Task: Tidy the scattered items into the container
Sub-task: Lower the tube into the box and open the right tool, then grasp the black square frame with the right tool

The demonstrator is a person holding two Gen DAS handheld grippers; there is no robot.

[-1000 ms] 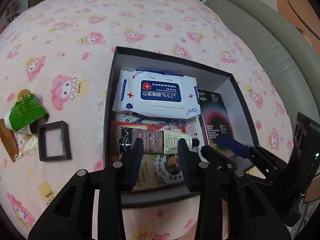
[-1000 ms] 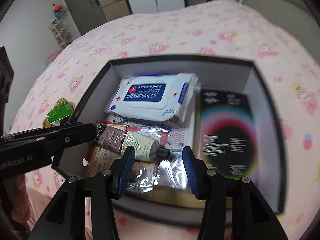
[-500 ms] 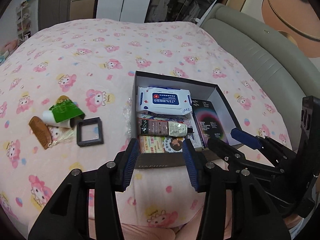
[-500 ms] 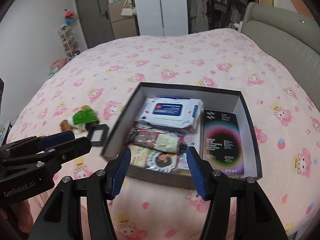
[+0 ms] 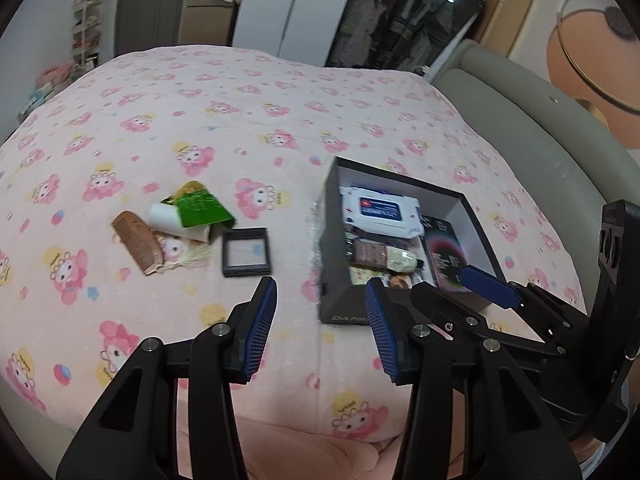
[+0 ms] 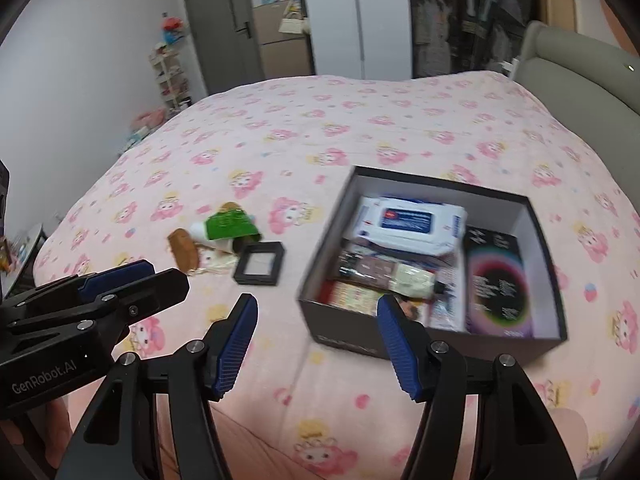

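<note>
Three things still lie on the bed left of the box [image 6: 408,248]: a comb [image 5: 138,242], a green pack [image 5: 196,212] and a small black frame [image 5: 245,251], the frame nearest the box. Inside the box already sit the wipes [image 6: 412,220], a tube [image 6: 388,272], a dark carton [image 6: 498,284] and some packets. Both the left tongs [image 5: 320,330] and the right tongs [image 6: 314,344] are open and empty, above the bed just in front of the box, so I think the job is over half done.
</note>
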